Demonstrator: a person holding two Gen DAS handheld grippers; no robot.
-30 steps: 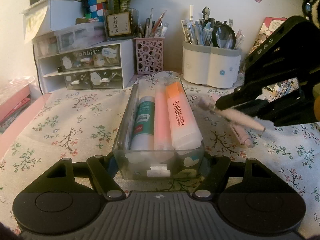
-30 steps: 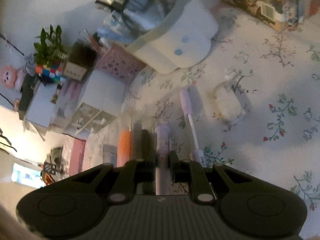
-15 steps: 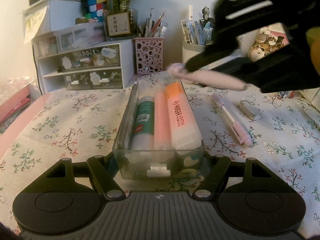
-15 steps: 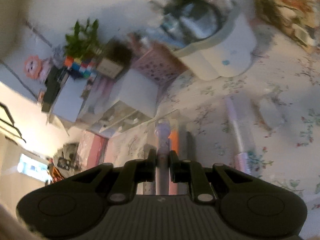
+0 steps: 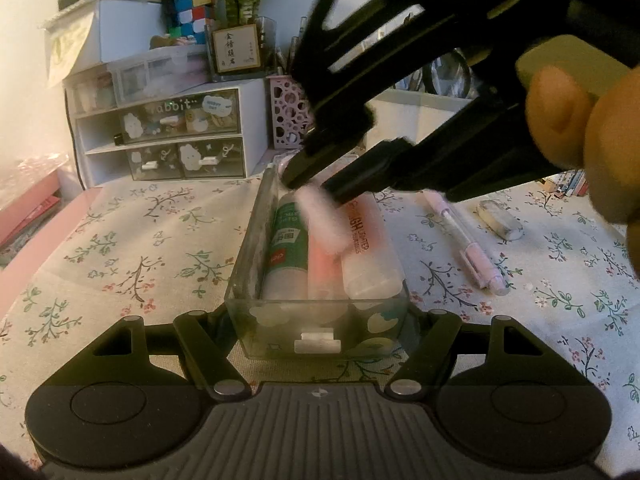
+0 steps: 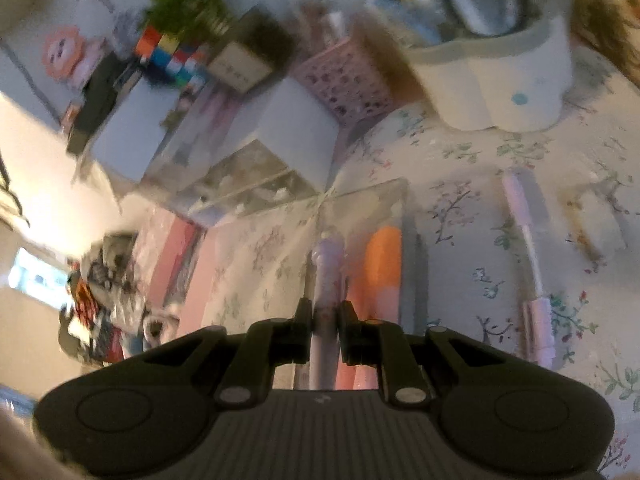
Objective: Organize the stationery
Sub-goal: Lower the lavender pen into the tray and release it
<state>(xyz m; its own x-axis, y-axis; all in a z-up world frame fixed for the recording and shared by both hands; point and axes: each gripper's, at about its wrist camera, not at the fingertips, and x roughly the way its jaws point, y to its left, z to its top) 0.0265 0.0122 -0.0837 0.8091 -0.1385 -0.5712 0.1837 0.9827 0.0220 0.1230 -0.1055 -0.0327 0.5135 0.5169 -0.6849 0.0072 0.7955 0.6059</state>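
Over the clear box (image 5: 320,312), toward 12 o'clock from the left gripper (image 5: 318,344), the right gripper (image 5: 316,184) now hangs, having come across from 3 o'clock a second ago. Its jaws are clenched on a pink pen (image 6: 326,280), tilted down over the glue stick (image 5: 286,248) and highlighter (image 5: 370,256). The left jaws clasp the box's near end. Another pen (image 5: 464,240) and an eraser (image 5: 500,220) lie at 2 o'clock on the tablecloth (image 5: 120,248).

drawer front (image 5: 176,110): "abbit" | highlighter (image 5: 370,248): "HIGHLIGHTER", partly hidden | framed sign (image 5: 236,53): Chinese characters
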